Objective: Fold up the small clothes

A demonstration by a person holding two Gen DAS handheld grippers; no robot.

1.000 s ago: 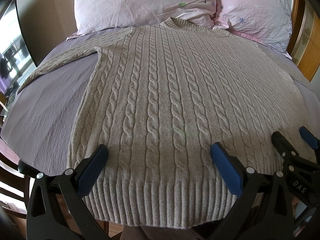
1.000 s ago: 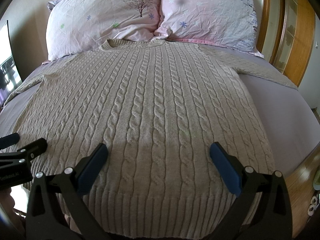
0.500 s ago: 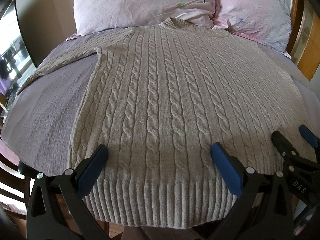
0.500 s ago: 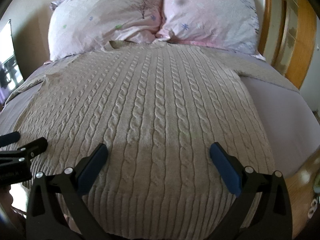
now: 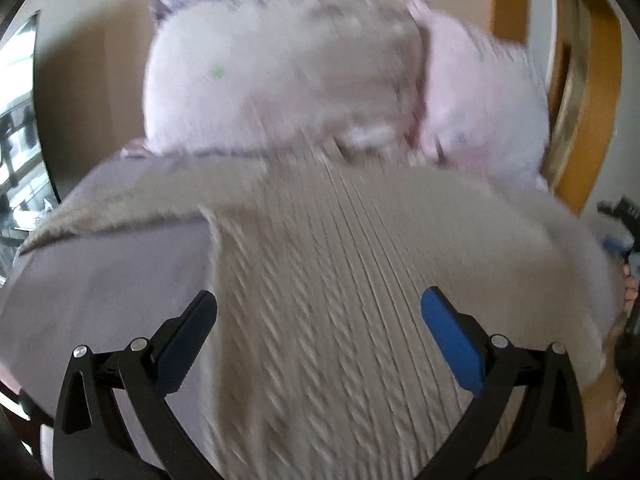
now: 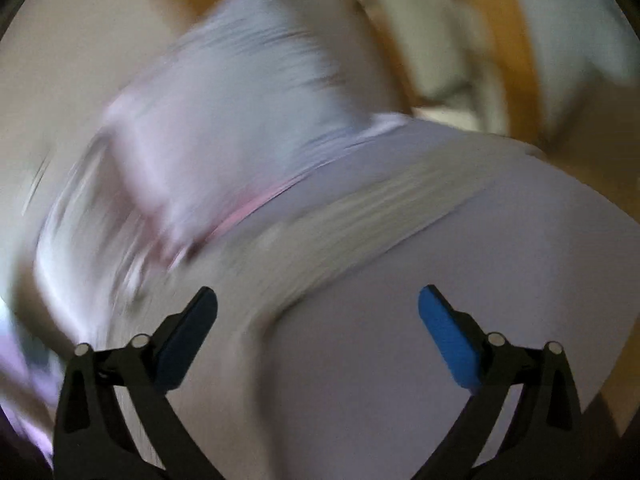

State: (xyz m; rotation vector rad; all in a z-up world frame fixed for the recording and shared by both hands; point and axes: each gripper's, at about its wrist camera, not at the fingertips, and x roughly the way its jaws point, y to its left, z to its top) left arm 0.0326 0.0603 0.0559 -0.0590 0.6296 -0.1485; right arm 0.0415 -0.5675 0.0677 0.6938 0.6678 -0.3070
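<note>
A beige cable-knit sweater [image 5: 360, 280] lies flat on the bed, neck toward the pillows, its left sleeve [image 5: 120, 208] spread out to the side. My left gripper [image 5: 318, 312] is open and empty above the sweater's left body edge. My right gripper [image 6: 318, 310] is open and empty; its view is heavily blurred and shows the sweater's right sleeve [image 6: 380, 216] as a beige band ahead of the fingers. The right gripper also shows at the far right edge of the left wrist view [image 5: 618, 232].
A lilac sheet [image 5: 100, 280] covers the bed and also fills the lower part of the right wrist view [image 6: 440, 280]. Two pale pink pillows [image 5: 280, 80] lean at the head. A wooden headboard [image 5: 592, 100] stands at the back right. A window is at the far left.
Both grippers have moved fast from the hem up the bed; the left has shifted to the sweater's left edge, the right has swung out to the right sleeve. Both stay open.
</note>
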